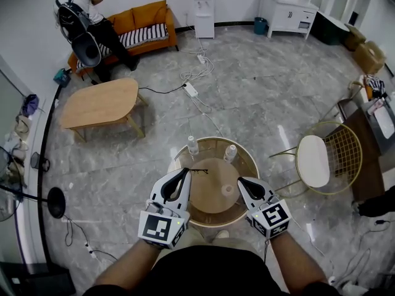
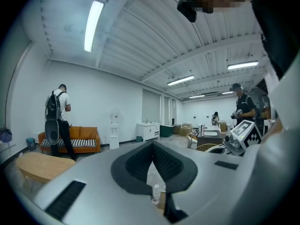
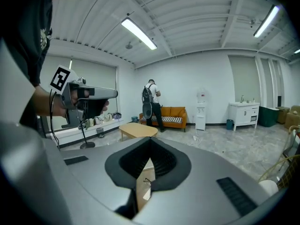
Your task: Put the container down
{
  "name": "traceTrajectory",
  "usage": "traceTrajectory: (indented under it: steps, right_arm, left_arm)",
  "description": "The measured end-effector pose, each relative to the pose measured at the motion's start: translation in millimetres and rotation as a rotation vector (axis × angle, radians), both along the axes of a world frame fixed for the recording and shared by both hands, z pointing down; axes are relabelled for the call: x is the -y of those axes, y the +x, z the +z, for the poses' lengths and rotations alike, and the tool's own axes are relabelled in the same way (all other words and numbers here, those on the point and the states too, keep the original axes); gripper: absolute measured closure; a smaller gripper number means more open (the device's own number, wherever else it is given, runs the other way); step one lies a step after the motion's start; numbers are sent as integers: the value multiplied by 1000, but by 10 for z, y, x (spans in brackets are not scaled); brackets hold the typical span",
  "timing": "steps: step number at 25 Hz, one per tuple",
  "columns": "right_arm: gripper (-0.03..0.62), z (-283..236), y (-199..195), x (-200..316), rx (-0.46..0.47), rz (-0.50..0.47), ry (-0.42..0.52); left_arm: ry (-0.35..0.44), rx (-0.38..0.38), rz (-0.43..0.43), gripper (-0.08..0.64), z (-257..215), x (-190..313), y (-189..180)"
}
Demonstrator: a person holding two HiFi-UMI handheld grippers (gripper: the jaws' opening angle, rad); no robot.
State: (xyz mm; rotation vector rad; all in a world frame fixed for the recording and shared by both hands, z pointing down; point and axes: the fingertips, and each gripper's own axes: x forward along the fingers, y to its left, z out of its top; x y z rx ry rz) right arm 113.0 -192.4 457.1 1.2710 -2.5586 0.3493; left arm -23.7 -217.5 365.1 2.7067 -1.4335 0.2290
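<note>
A round table with a wooden top and a gold wire rim (image 1: 247, 159) stands right below me. On it are a small white container (image 1: 228, 190), two clear bottles (image 1: 193, 145) (image 1: 231, 152) at the far edge, and a pair of black glasses (image 1: 199, 171). My left gripper (image 1: 185, 173) hangs over the table's left side, shut and holding nothing. My right gripper (image 1: 242, 181) is over the right side beside the white container, also shut and empty. In the left gripper view one bottle (image 2: 155, 193) shows below the closed jaws. In the right gripper view the glasses (image 3: 146, 180) show there.
A gold wire chair with a white seat (image 1: 321, 159) stands right of the table. A low wooden coffee table (image 1: 102, 102) is at the back left. Behind it a person (image 1: 83, 11) stands by an orange sofa (image 1: 145, 23). Cables and a power strip (image 1: 190, 89) lie on the floor.
</note>
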Motion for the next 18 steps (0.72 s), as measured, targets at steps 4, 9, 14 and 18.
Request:
traceTrajectory:
  steps: [4, 9, 14, 18]
  right_arm:
    - [578, -256, -1, -38, -19, -8, 48]
    - [578, -546, -5, -24, 5, -6, 105]
    - [579, -810, 42, -84, 8, -16, 131]
    - [580, -999, 42, -125, 44, -35, 183]
  left_arm:
    - [10, -9, -17, 545, -72, -49, -29]
    - [31, -10, -36, 545, -166, -116, -76]
    - [51, -8, -53, 545, -269, -228, -86]
    - [59, -12, -75, 545, -324, -295, -112]
